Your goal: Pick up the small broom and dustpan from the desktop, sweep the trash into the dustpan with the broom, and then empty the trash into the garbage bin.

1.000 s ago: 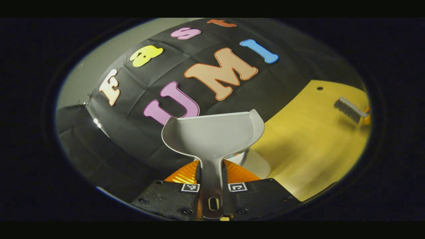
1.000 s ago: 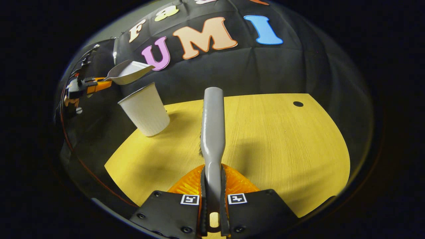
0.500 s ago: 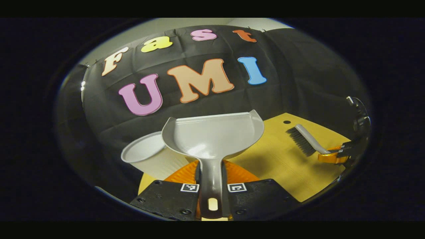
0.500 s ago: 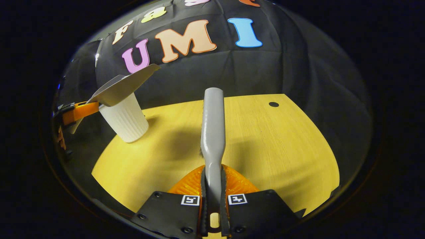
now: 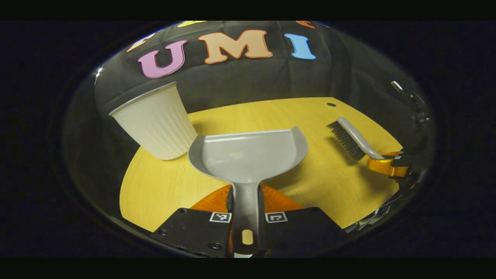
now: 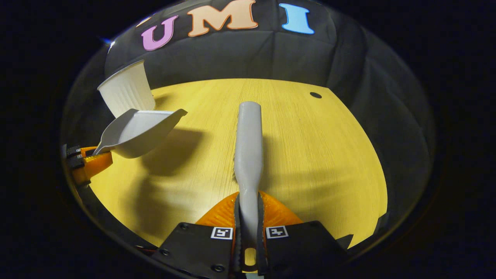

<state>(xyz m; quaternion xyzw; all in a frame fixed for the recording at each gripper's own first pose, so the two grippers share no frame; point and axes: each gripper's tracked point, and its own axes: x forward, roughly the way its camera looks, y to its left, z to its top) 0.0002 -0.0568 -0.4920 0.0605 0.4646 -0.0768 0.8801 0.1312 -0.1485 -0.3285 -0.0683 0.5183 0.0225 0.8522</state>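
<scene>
Left gripper [image 5: 245, 217] is clamped on the dustpan [image 5: 248, 157] handle — both fingers press the grey stem, pan sticking straight out ahead. In the right gripper view the same gripper [image 6: 91, 161] sits low at the left edge of the desktop [image 6: 310, 155], and the dustpan [image 6: 139, 130] is held above the wood, casting a shadow below it, mouth pointing toward the middle of the desk, front lip tipped up a bit.

Right gripper [image 6: 248, 232] is closed on the broom [image 6: 248, 147] handle, which runs straight away from the camera over the desk; bristles peek out along its left edge. From the left gripper view the right gripper [image 5: 387, 166] is far right, orange fingers on the handle end, with the broom [image 5: 350, 137] angled up-left and dark bristles facing down over the wood — cannot tell if they touch it.

Dustpan: light grey plastic, shallow scoop with raised side walls, inside looks bare. Broom: grey back, dark bristles.

Garbage bin [image 5: 155, 122] — white ribbed cup — stands upright at the desk's far-left corner, just behind and left of the pan. A small dark hole [image 6: 315, 95] shows in the desktop at far right.
</scene>
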